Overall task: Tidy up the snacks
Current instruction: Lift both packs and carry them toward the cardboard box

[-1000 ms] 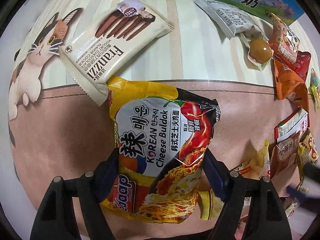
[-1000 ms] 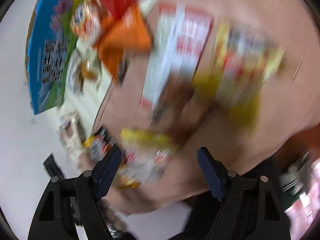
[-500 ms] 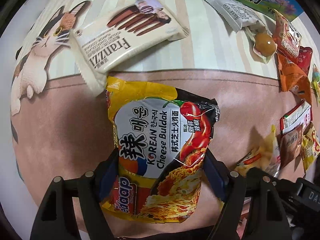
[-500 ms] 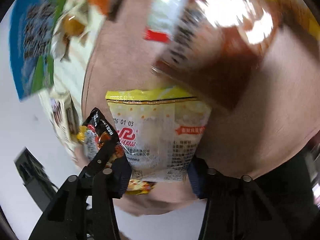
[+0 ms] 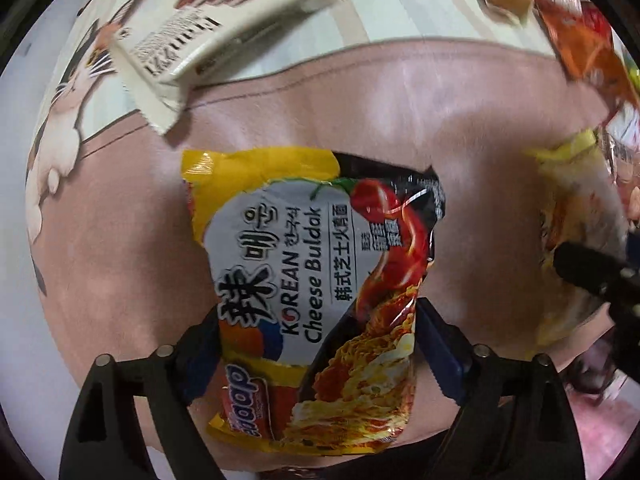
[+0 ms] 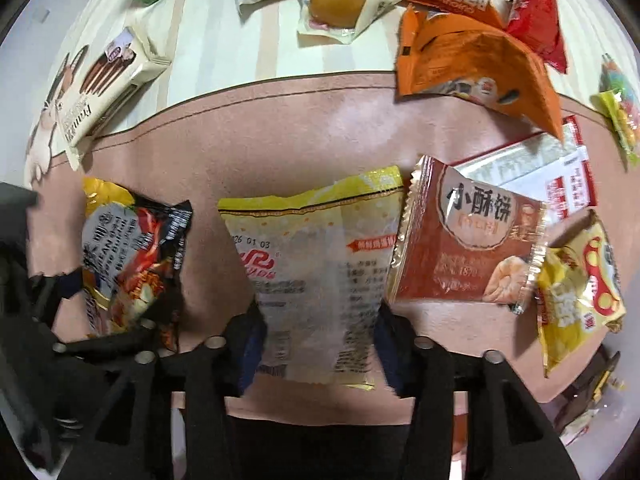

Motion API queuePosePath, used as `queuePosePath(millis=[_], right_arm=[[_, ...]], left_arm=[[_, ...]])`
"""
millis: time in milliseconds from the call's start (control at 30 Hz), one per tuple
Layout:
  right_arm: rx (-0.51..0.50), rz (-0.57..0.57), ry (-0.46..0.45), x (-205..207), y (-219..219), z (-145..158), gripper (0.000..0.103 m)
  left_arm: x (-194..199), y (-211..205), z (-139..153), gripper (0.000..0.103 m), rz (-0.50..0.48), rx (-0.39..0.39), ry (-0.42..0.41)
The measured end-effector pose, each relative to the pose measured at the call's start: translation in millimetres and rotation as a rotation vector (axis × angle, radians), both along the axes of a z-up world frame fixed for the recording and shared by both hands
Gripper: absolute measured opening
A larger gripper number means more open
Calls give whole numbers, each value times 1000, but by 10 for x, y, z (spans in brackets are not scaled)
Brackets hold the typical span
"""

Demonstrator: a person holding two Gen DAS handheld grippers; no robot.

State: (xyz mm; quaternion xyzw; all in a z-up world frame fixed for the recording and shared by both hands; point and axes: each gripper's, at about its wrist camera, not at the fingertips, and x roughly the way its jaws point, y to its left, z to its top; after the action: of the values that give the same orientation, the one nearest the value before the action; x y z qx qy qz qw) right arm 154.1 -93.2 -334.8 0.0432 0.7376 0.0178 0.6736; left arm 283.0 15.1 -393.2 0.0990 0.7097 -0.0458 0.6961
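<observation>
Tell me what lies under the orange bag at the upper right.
The orange bag overlaps a corner of the white-and-red packet and rests on the pink mat. Whatever else sits beneath it is covered.

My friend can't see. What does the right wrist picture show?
The right gripper squeezes a pale yellow snack bag over a pink mat. The left gripper holds a noodle packet beside it. A brown biscuit pack touches the bag's other side.
</observation>
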Motion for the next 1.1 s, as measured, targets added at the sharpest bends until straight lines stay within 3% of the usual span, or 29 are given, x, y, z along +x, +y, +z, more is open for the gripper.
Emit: queuePosePath(millis=[267, 333, 567, 700, 767, 833, 933, 1100], right_arm=[[27, -119, 12, -76, -283, -69, 58], [21, -128, -1, -156, -384, -99, 53], [-34, 32, -100, -221, -258, 86, 49], [13, 87, -83, -149, -284, 69, 51], [33, 107, -64, -102, -326, 20, 63], [43, 112, -41, -122, -447, -38, 66], [68, 99, -16, -208, -569, -184, 65], [67, 117, -61, -247, -755, -194, 51]], left_arm=[[7, -108, -135, 84, 61, -16, -49], [21, -89, -114, 83, 107, -33, -54], [231, 187, 38, 83, 349, -152, -2], [349, 171, -113, 86, 378, -131, 39], [329, 166, -144, 87, 370, -117, 30], [261, 134, -182, 87, 371, -102, 8], [164, -48, -265, 83, 374, -72, -24], [-54, -191, -53, 81, 380, -31, -73]])
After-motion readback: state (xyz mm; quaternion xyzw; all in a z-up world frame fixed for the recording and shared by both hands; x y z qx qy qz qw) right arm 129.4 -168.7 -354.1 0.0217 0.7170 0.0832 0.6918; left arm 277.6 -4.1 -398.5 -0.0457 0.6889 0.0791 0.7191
